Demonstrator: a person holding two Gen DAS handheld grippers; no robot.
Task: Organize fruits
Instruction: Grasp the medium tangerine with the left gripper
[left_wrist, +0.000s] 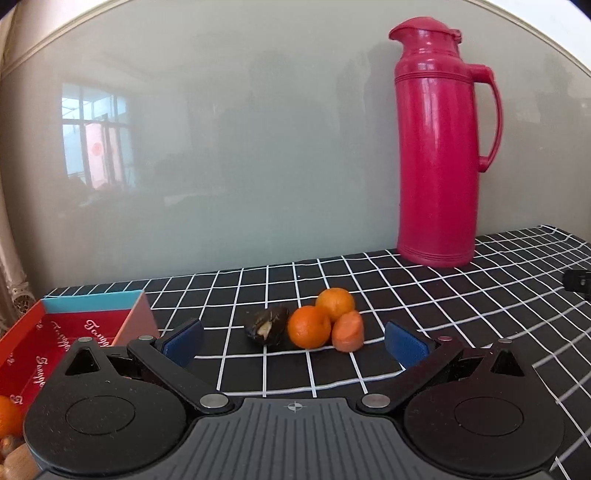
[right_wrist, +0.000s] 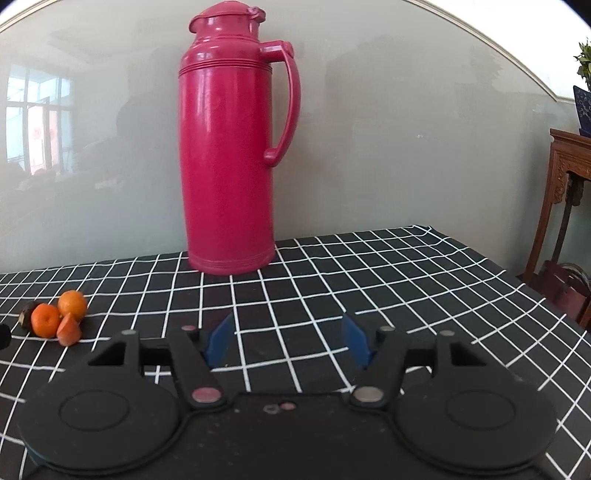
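Two small oranges, a near one (left_wrist: 308, 327) and a far one (left_wrist: 335, 303), lie on the black checked cloth with a carrot piece (left_wrist: 348, 332) at their right and a dark chestnut (left_wrist: 267, 325) at their left. My left gripper (left_wrist: 293, 341) is open and empty just in front of them. A red box (left_wrist: 62, 332) at the left holds another orange (left_wrist: 8, 415). In the right wrist view the same cluster, with its near orange (right_wrist: 45, 319) and carrot piece (right_wrist: 69, 329), lies far left. My right gripper (right_wrist: 288, 341) is open and empty over bare cloth.
A tall red thermos (left_wrist: 439, 147) stands at the back against the pale wall; it also shows in the right wrist view (right_wrist: 231, 147). Some nuts (left_wrist: 13, 456) lie at the bottom left. A wooden stand (right_wrist: 569, 206) is beyond the table's right edge.
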